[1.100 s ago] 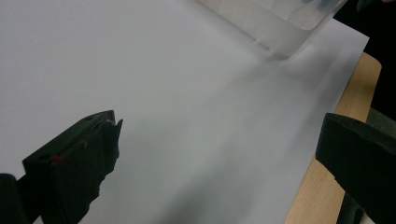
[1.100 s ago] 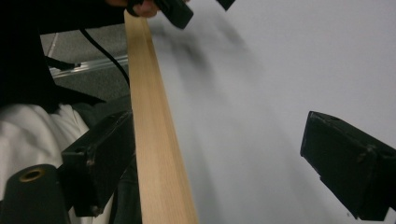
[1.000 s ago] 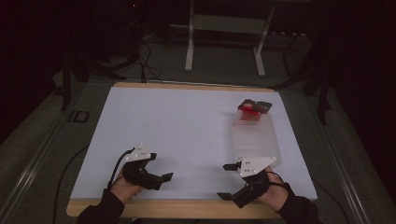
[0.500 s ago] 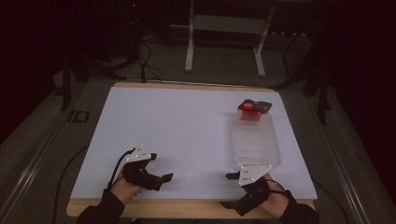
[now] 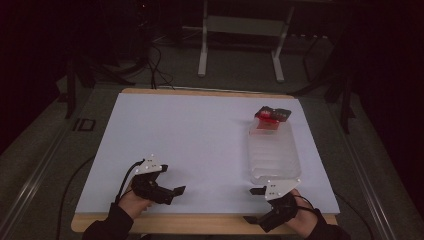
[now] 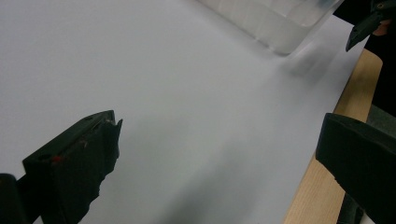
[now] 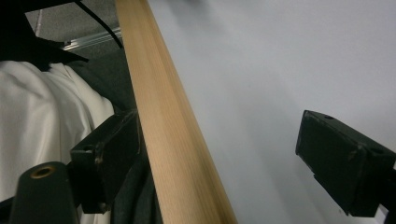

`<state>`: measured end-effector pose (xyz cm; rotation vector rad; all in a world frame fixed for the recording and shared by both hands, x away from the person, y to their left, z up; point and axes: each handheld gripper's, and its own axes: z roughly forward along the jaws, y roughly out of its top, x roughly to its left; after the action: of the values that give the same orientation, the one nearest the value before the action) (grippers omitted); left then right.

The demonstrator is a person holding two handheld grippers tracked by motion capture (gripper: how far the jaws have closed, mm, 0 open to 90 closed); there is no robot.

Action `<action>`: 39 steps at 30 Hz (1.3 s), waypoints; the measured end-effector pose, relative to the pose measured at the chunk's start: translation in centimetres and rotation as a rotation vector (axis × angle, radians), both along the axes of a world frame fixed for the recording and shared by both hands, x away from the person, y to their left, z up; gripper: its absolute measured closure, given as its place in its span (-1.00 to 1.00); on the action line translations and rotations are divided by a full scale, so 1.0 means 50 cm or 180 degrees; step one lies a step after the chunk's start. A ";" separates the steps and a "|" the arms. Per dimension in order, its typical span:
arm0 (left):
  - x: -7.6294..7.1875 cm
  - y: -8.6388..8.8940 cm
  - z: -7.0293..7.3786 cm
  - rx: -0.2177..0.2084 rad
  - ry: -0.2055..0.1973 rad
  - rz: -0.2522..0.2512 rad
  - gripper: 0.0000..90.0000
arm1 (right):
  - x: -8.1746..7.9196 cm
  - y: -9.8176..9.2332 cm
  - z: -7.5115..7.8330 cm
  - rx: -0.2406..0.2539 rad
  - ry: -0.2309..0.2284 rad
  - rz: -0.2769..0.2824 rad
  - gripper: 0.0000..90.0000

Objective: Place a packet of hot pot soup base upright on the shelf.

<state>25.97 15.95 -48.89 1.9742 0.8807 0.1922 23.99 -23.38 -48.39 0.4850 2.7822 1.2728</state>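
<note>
My left gripper [image 5: 172, 181] rests low over the white table top [image 5: 200, 140] near the front left; its jaws stand wide apart with nothing between them [image 6: 219, 154]. At the front right my right gripper [image 5: 250, 205] is open too, and the wooden front edge [image 7: 173, 140] of the table runs between its jaws [image 7: 219, 154]. A clear plastic container [image 5: 272, 150] lies on the right side of the table, just beyond the right gripper. A red and black object [image 5: 270, 117] sits at the container's far end. In the left gripper view the container [image 6: 275, 18] is at the top.
The wooden front edge [image 6: 327, 177] borders the white sheet. White cloth [image 7: 37, 116] lies below the table edge on the person's side. Beyond the table, metal stand legs [image 5: 240, 45] and cables [image 5: 150, 65] are on the dark floor.
My right gripper has drawn back from the container toward the front edge of the table. The left gripper has stayed in place.
</note>
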 end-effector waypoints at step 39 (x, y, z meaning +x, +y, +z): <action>0.004 -0.003 -0.010 0.0001 0.0042 -0.0035 -1.00 | 0.012 -0.074 -0.010 -0.0027 -0.0164 0.0019 -0.71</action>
<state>26.14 15.79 -49.39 1.9823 0.8780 0.1734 24.57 -27.09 -48.91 0.4374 2.7479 1.2556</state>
